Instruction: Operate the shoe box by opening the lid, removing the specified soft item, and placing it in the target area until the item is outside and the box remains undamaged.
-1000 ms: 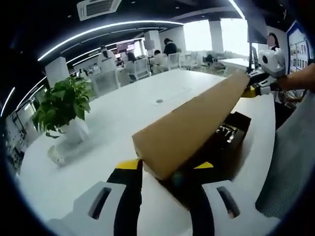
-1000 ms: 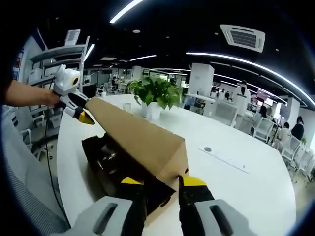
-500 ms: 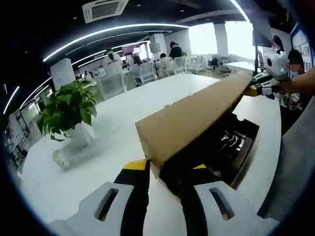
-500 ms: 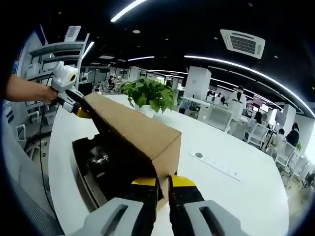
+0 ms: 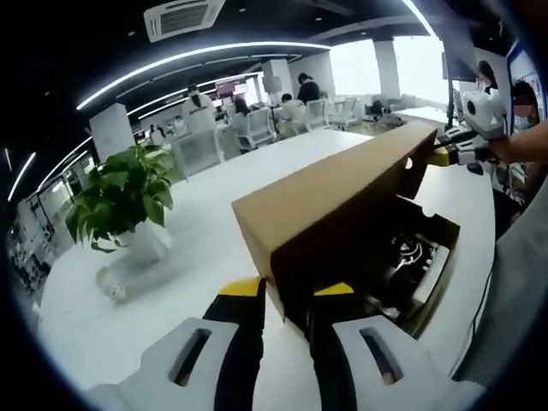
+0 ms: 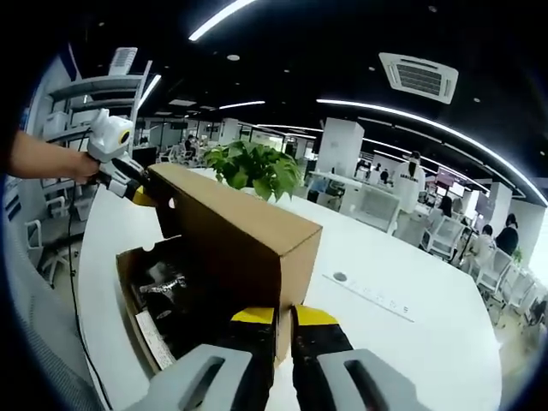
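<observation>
1. Left claw point(image 5: 287, 295): black jaws with yellow tips, pinched narrow on the near end wall of the brown cardboard shoe-box lid point(image 5: 338, 201). It also shows far off in the right gripper view point(image 6: 137, 193), at the lid's far end.
2. Right claw point(image 6: 284, 318): same build, jaws nearly together, gripping the lid's point(image 6: 231, 227) other end wall at its lower edge. In the left gripper view it shows at the far end point(image 5: 443, 157), held by a person's hand point(image 5: 505, 147).
3. Lid is raised and tilted, one claw on each end, hanging over the box. Its dark underside faces the opening.
4. Open shoe-box base point(image 5: 432, 274) sits on the white desk point(image 5: 188, 257) directly under the lid, near the desk edge on the person's side. Brown rim, dark interior.
5. Inside the base: dark contents with shiny metallic glints point(image 6: 164, 282). Cannot tell what they are, or which part is the soft item. Still inside the box, nothing lifted out.
6. Green leafy plant in a white pot point(image 5: 124, 201) stands on the desk well apart from the box, on the far side from the person; right gripper view has it behind the lid point(image 6: 253, 169).
7. Small round grommet point(image 6: 341, 277) set into the desk surface past the box.
8. Background: open office, white chairs point(image 5: 257, 124), seated people, ceiling light strips.
</observation>
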`<state>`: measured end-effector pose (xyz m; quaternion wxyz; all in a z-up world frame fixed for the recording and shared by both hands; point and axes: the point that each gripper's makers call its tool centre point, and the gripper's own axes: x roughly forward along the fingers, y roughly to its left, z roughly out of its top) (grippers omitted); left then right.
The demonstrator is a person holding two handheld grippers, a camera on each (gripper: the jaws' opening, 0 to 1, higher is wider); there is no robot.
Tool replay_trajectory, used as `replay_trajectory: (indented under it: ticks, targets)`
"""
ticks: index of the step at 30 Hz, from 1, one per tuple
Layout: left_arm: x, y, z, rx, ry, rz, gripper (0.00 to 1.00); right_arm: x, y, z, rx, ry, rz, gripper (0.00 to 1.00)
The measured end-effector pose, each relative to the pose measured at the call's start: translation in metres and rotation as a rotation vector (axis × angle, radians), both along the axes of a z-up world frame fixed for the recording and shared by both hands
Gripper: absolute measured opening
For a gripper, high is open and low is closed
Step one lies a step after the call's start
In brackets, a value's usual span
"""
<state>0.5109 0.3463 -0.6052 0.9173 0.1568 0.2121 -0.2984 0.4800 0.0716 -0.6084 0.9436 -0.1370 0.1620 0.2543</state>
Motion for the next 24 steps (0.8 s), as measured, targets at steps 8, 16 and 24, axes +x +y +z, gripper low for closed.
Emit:
replay_trajectory:
  ticks: [8, 16, 24]
  targets:
    - [0.008, 0.001, 0.002, -0.001, 0.0, 0.009, 0.14, 0.007, -0.001, 0.002, 0.006, -0.001, -0.006, 0.0]
    - [0.013, 0.002, 0.003, 0.009, -0.001, 0.014, 0.1, 0.011, -0.002, 0.003, 0.007, -0.004, -0.005, 0.0]
    - [0.019, 0.004, 0.005, 0.021, -0.003, 0.046, 0.05, 0.015, -0.003, 0.004, 0.007, -0.008, -0.005, 0.0]
